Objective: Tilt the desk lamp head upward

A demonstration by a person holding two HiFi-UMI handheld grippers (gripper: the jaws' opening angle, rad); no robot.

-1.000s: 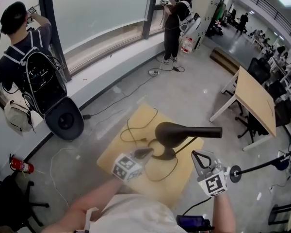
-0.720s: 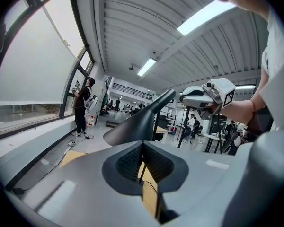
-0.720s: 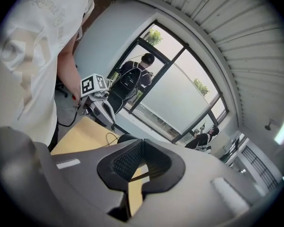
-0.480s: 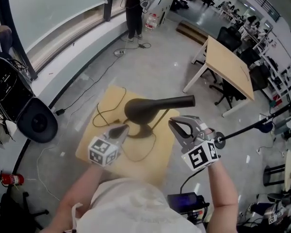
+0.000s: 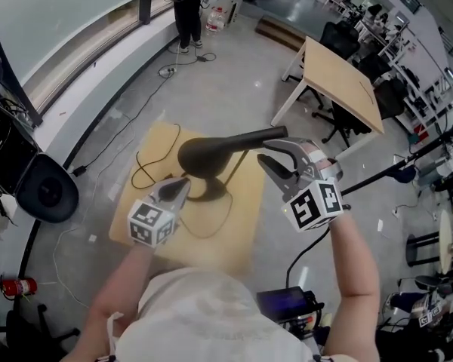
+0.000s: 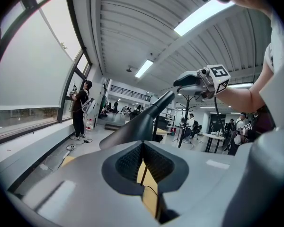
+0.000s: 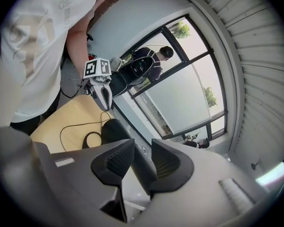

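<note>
- The right claw [image 7: 142,157] is standing partly open and straddling the thin end of the lamp [image 7: 114,129]. The dark bar is running straight between its two pads, though whether they are already pressing on it is not clear.
- The left claw [image 6: 143,164] is sitting all but closed and holding nothing. It is hovering low beside the lamp's base [image 5: 210,194], with only a sliver of desk showing through the slit.
- The lamp's long black head [image 5: 211,151] is lying roughly level above the base, with the fat end toward the left claw and the thin end inside the right one.
- The shell is looking hard and smooth, so it is probably stiff but slippery. The thin end is giving the most leverage, and the hinge is likely resisting.
- The base is looking small, so it may be tipping unless the left claw is pinning it down.
- Everything is resting on a small wooden desk [image 5: 238,225].
</note>
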